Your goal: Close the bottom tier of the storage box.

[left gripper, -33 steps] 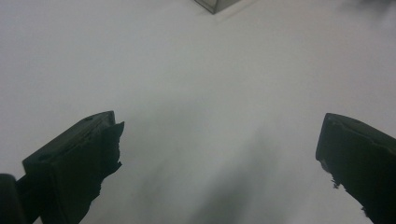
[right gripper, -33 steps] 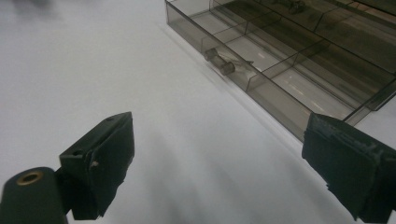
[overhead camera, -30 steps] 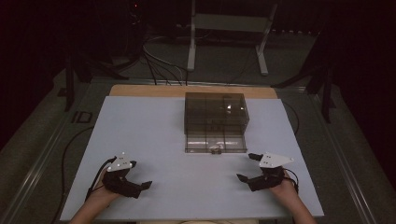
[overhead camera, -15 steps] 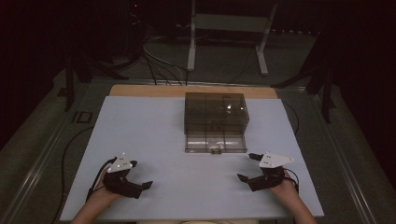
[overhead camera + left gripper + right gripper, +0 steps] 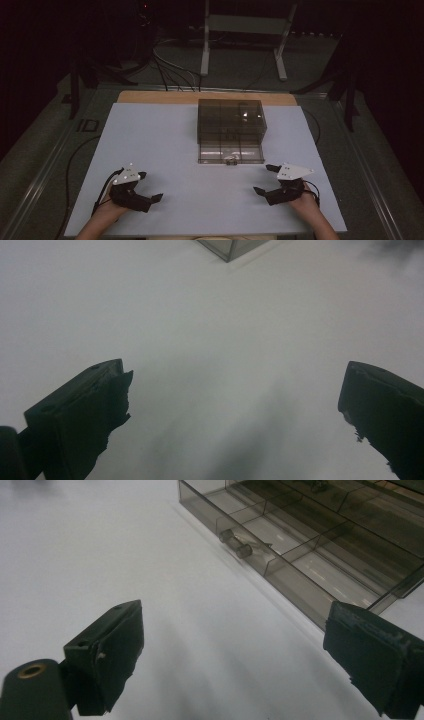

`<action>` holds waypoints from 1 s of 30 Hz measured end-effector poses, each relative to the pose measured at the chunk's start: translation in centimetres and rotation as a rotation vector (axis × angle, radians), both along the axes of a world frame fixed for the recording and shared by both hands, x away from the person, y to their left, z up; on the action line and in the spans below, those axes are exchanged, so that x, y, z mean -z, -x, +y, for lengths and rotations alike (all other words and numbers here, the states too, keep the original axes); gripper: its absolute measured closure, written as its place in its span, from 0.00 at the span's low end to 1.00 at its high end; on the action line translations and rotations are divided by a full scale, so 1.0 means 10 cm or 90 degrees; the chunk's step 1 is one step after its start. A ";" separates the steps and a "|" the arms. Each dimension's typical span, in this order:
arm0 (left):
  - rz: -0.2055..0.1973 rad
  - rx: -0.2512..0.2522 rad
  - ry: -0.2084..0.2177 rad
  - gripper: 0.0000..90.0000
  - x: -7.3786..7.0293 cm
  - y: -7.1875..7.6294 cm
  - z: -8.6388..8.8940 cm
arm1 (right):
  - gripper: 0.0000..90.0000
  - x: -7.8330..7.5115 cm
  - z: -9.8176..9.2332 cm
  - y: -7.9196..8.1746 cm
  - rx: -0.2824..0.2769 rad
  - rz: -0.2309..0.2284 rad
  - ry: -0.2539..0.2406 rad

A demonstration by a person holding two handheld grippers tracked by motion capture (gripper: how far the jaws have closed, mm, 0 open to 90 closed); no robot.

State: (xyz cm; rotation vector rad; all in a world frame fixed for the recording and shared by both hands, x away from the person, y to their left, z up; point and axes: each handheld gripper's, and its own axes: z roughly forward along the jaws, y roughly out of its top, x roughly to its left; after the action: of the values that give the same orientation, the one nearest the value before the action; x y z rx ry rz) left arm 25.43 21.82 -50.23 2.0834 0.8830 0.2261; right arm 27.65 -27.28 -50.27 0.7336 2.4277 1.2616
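Both tongs released, nothing grasped yet.
Drawer (image 5: 230, 154) of box (image 5: 230, 120) is out; my left tongs (image 5: 150, 186) & right tongs (image 5: 264, 179) rest apart on tabletop (image 5: 165, 140).

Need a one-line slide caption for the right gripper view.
Open right gripper faces the pulled-out smoky plastic drawer and its knob.

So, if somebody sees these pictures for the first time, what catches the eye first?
Probably the smoky clear box at the middle of the far half of the white table, its drawer pulled out toward the person. Next, the two black claws near the front edge, left claw and right claw, both open and holding nothing.
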 end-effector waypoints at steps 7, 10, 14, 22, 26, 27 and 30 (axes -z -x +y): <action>-0.001 0.000 -0.003 0.00 -0.01 0.01 -0.01 | 0.11 -0.02 0.01 0.01 -0.004 0.004 -0.003; -0.002 0.000 -0.001 0.00 -0.01 0.01 -0.02 | 0.11 -0.04 0.02 0.01 -0.004 0.005 0.001; -0.002 0.003 -0.001 0.00 -0.02 0.01 -0.03 | 0.11 -0.08 0.05 0.02 -0.004 0.006 0.006; -0.001 0.005 -0.001 0.00 -0.01 0.01 -0.02 | 0.14 -0.20 0.12 0.05 -0.005 0.009 -0.006; -0.002 0.005 -0.001 0.00 -0.01 0.01 -0.03 | 0.13 -0.24 0.13 0.05 -0.004 -0.002 0.005; -0.002 0.005 -0.001 0.00 -0.01 0.01 -0.03 | 0.13 -0.25 0.13 0.05 -0.003 -0.002 0.002; -0.003 0.006 -0.004 0.00 -0.01 0.01 -0.03 | 0.11 -0.28 0.13 0.04 -0.003 0.005 -0.002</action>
State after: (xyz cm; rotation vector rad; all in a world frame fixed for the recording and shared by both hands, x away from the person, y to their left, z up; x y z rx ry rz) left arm 25.29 21.51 -50.08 2.0919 0.8703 0.2288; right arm 27.20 -25.99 -47.45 0.7357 2.4350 1.2657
